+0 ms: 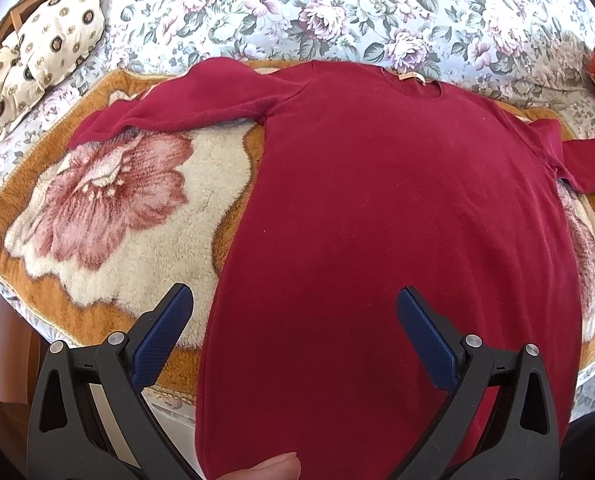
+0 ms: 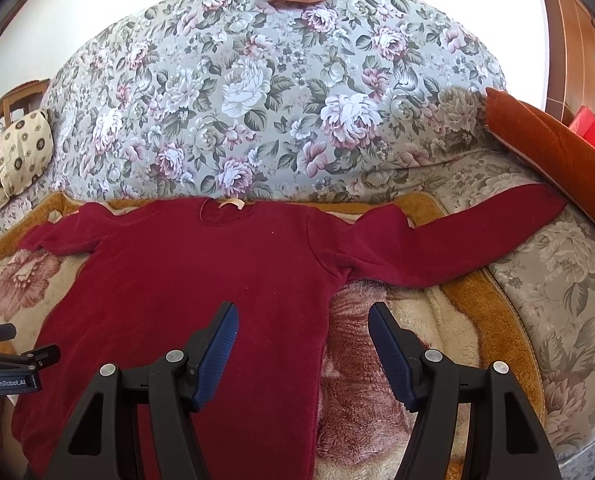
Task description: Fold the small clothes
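Black-framed tongs with blue pads sit closest to our lenses, so we start there. Our left tongs (image 1: 295,336) are spread wide and hold nothing; they hover over the lower left side of the red top (image 1: 397,220), whose left side seam runs between the 2 pads. A fingertip (image 1: 273,468) shows at the bottom edge of that view.

We take the red top as our landmark. It lies flat and face up on the plush flower blanket (image 1: 109,208) that covers the sofa seat, neckline (image 2: 227,210) toward the floral backrest (image 2: 277,100). Left of the top, its left sleeve (image 1: 169,114) lies bent across the blanket, and beyond that sit the patterned cushions (image 1: 45,52). Right of the top, its right sleeve (image 2: 457,236) reaches straight out toward the orange cushion (image 2: 549,140).

Our right tongs (image 2: 303,340) are likewise parted and empty, straddling the top's right side seam low on the body.

We judge no fold is made yet: both sleeves are out and the body is fully open. To do this step well, we would lower each pair of tongs so 1 pad slides under the edge and 1 stays above, pinch only the top and not the blanket pile, then bring the sleeves inward over the body evenly, keeping the cloth taut so no wrinkle gets folded in.
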The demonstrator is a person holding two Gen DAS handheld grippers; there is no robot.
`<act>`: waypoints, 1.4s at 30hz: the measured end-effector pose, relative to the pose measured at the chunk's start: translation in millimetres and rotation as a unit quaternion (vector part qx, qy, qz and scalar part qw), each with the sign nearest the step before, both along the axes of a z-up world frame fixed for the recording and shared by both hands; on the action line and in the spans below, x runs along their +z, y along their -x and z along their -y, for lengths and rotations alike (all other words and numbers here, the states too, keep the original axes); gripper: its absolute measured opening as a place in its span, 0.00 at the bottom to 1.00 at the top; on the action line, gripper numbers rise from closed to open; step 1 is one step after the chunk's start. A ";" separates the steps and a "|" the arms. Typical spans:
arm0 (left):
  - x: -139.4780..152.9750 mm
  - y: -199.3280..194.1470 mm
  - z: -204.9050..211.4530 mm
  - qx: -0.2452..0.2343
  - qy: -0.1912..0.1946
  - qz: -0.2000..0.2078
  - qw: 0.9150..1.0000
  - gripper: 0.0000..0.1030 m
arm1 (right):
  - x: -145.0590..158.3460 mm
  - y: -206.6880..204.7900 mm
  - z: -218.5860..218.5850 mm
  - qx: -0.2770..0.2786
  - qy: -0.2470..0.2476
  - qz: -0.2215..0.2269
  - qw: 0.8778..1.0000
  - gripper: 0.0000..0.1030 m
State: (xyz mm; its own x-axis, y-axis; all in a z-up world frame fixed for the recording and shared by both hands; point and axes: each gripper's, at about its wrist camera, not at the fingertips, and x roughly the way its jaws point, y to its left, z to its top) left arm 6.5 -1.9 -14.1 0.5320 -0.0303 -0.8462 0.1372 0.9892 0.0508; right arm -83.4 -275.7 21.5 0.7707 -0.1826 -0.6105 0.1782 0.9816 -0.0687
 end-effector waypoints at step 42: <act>-18.9 -35.3 -171.1 0.109 0.009 -0.002 0.994 0.99 | 4.8 -24.3 -56.0 0.091 -0.036 0.036 0.995 0.64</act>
State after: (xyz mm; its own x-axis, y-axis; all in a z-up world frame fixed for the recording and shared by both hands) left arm 41.8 169.2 -33.0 0.5246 0.0710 -0.8484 -0.0810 0.9962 0.0333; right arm -59.1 -219.7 26.3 0.8287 0.0062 -0.5596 -0.0010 1.0000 0.0097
